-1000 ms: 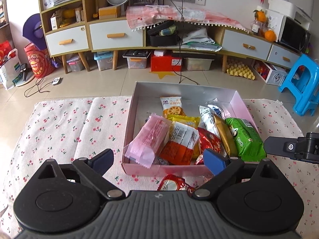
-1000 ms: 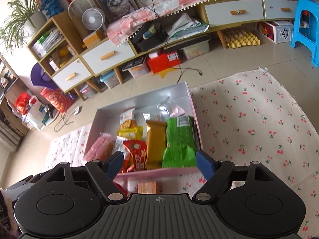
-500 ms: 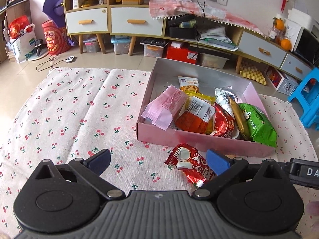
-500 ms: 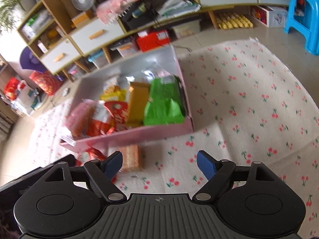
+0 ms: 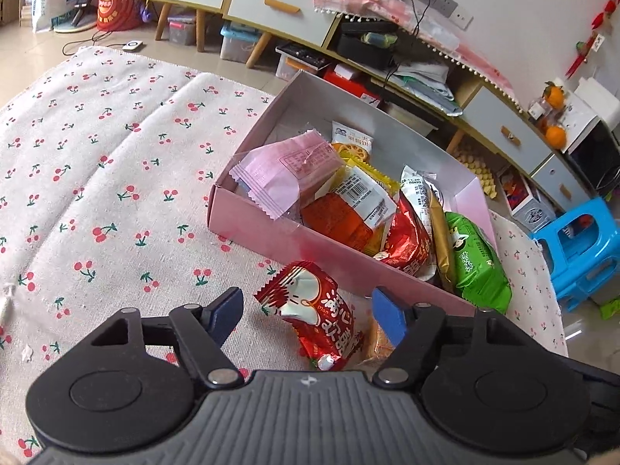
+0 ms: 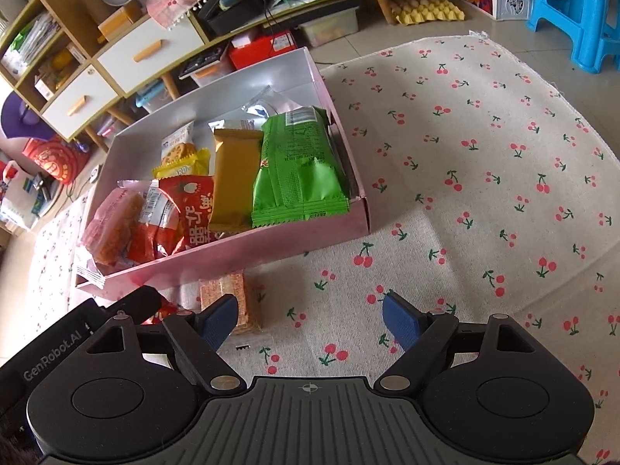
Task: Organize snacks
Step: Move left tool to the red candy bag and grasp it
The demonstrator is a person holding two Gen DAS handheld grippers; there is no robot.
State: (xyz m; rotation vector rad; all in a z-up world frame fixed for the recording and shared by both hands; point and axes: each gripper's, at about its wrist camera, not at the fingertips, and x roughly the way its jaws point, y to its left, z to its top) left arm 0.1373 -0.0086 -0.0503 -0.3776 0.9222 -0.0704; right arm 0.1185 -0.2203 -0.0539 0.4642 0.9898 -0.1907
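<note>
The shallow pink cardboard box (image 5: pixel 271 228) on the cherry-print cloth (image 5: pixel 97 147) is taken as landmark. Inside it are seen a pink-wrapped cake pack (image 5: pixel 286 174), a green foil pouch (image 6: pixel 298 170), a gold bar wrapper (image 6: pixel 232 178) and several red and orange packets. Two snacks are left outside, just beside the box's near wall: a red crinkled foil packet with white cartoon print (image 5: pixel 314 314) and, next to it, a clear-wrapped tan biscuit block (image 6: pixel 228 298). The left gripper (image 5: pixel 306 316) is placed over the red packet; its jaws have just been closing to a medium gap, the packet is framed between the blue pads (image 5: pixel 387 319), and no pad contact is seen. The right gripper (image 6: pixel 310 319) is held near the box's front wall with jaws wide and nothing between them; the biscuit block sits at its inner pad, partly hidden. The red packet is judged light, puffy, crinkly and slippery, with contents likely breakable; hold is best taken across the short width at the middle, or at the crimped end seal, with gentle squeeze. The biscuit block is judged stiffer but brittle, in slick film; its long flat sides are best clamped. Risk is noted of a packet sliding out or being crushed.
</note>
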